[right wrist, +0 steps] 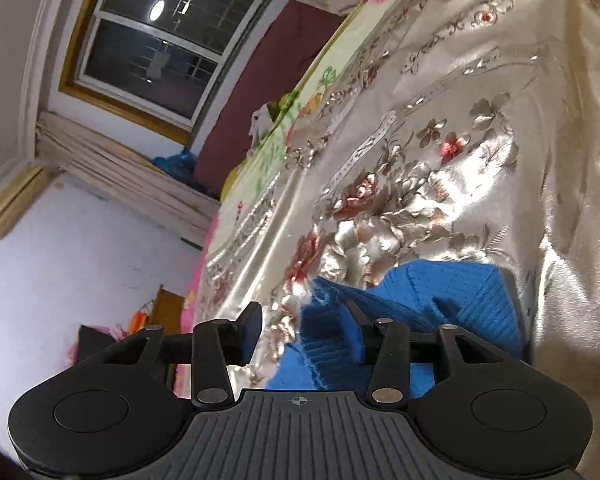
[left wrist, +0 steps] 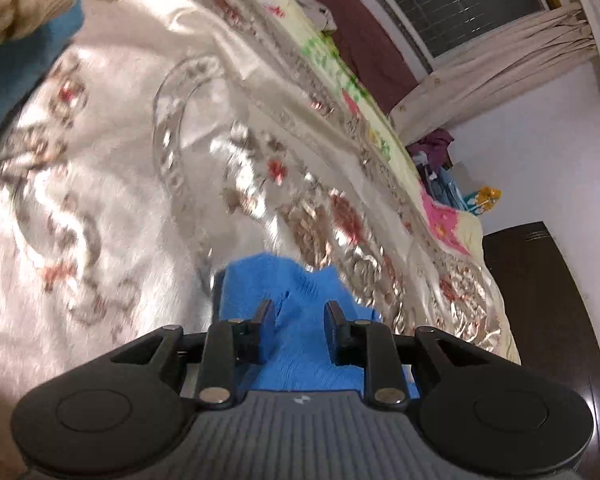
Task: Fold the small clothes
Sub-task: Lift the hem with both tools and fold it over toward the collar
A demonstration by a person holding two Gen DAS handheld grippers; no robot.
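Note:
A bright blue knit garment [left wrist: 300,280] is bunched between the fingers of my left gripper [left wrist: 299,312], which is shut on it. Its folds rise past the fingertips and spill to both sides above the shiny bedspread [left wrist: 120,160]. In the right wrist view the same blue knit garment [right wrist: 452,296] lies against the right-hand finger of my right gripper [right wrist: 304,316]. That gripper is open: its left finger stands clear of the cloth, and the floral bedspread [right wrist: 440,140] shows in the gap beside it.
The bed has a cream satin cover with floral embroidery and a colourful quilt [left wrist: 340,76] along its far side. A window [right wrist: 160,40], a curtain [left wrist: 500,60] and a dark cabinet [left wrist: 540,300] lie beyond. Blurred blue and beige shapes [left wrist: 28,32] fill the upper left corner.

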